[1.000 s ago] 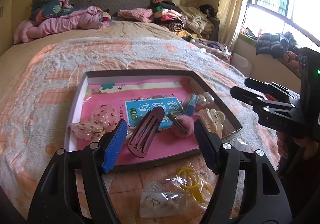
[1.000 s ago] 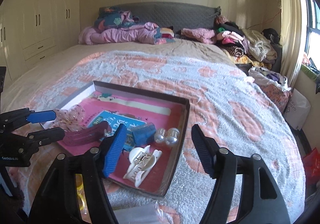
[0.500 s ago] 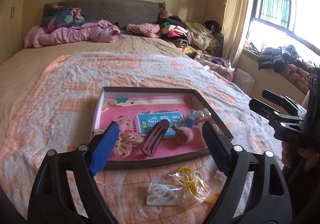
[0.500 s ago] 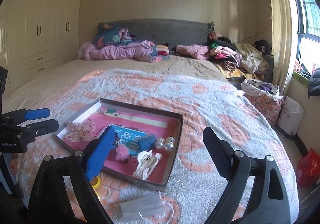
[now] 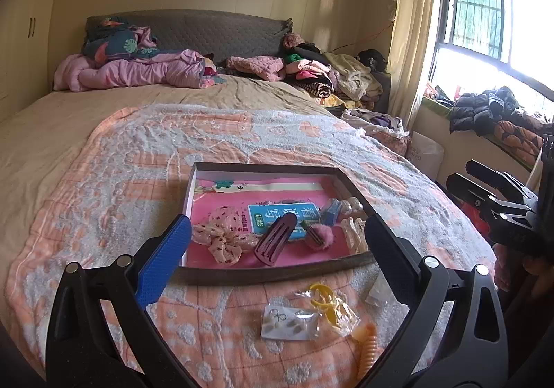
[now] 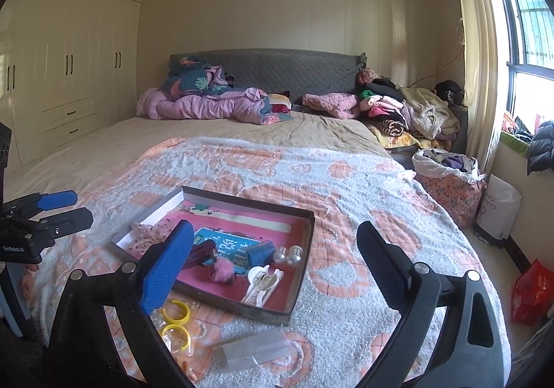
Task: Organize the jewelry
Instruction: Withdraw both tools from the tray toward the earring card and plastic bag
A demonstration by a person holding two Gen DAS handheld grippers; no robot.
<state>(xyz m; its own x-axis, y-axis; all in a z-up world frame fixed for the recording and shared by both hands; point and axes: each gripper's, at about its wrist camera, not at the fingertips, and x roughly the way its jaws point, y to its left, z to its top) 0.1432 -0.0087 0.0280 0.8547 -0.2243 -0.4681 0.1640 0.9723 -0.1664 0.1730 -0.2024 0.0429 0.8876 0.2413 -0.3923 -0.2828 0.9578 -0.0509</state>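
Observation:
A shallow grey tray [image 5: 270, 275] with a pink lining lies on the bed; it also shows in the right wrist view [image 6: 304, 239]. It holds a dotted pink bow [image 5: 221, 235], a dark red hair clip [image 5: 275, 239], a pink pompom clip [image 5: 320, 235], a white claw clip [image 6: 261, 282] and two pearl beads [image 6: 287, 254]. In front of the tray lie yellow rings in a bag [image 5: 327, 301], an earring card [image 5: 289, 322] and a clear packet [image 6: 251, 350]. My left gripper [image 5: 277, 256] is open and empty above the tray's near edge. My right gripper [image 6: 273, 270] is open and empty, held back above the tray.
The bed has an orange and grey blanket [image 6: 363, 180]. Piled clothes and bedding [image 6: 214, 104] lie along the headboard. A wardrobe [image 6: 69, 69] stands at the left, a window [image 5: 484, 28] and bags [image 6: 450, 180] at the right.
Both grippers have pulled back and up from the tray, so it looks smaller and more of the room shows. Both stayed open and empty.

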